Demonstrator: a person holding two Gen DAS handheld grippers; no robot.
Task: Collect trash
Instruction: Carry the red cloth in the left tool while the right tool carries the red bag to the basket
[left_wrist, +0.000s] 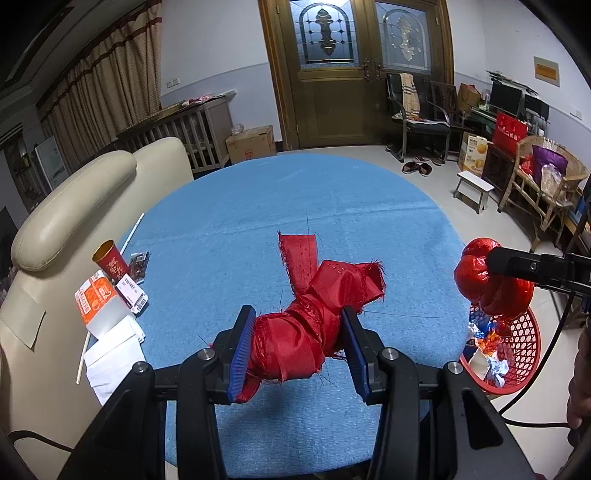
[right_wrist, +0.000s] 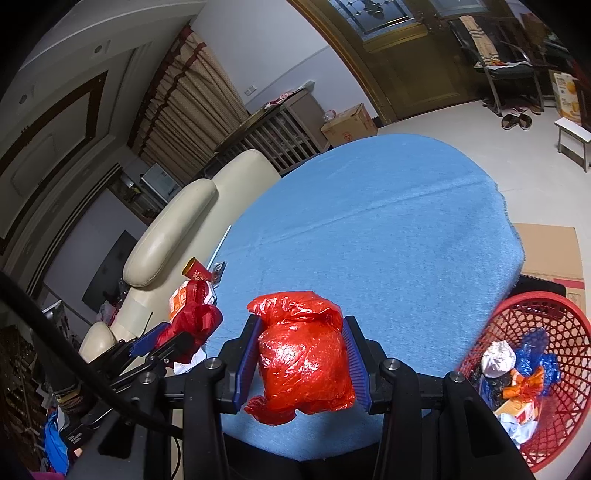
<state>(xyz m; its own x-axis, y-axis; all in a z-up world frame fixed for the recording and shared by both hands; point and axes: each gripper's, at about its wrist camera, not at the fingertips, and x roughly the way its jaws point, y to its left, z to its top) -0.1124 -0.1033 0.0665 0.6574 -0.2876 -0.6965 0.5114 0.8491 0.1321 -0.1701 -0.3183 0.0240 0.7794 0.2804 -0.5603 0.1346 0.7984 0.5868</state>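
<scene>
In the left wrist view, the left gripper is pinching a wad of frayed red ribbon between its blue-padded fingers, holding it above the near part of the blue tabletop, with one loose strip of the ribbon sticking up toward the far side. At the left edge of the tabletop a red paper cup is lying tilted beside an orange-and-white carton, a labelled packet, some white paper and a thin white straw. On the right, the right gripper is reaching in from the frame edge and carrying a crumpled red plastic bag above a red mesh basket that is standing off the right side of the tabletop and holding mixed wrappers. A cream sofa is sitting to the left of the tabletop. In the right wrist view, the right gripper is clamping the red plastic bag between its fingers over the near edge of the tabletop. The red mesh basket is standing at the lower right, just beside the tabletop edge, with a white crumpled ball, blue plastic and orange packaging inside it. To the left, the left gripper is showing with the red ribbon held in its fingers, and the paper cup and carton are lying behind it near the sofa.
</scene>
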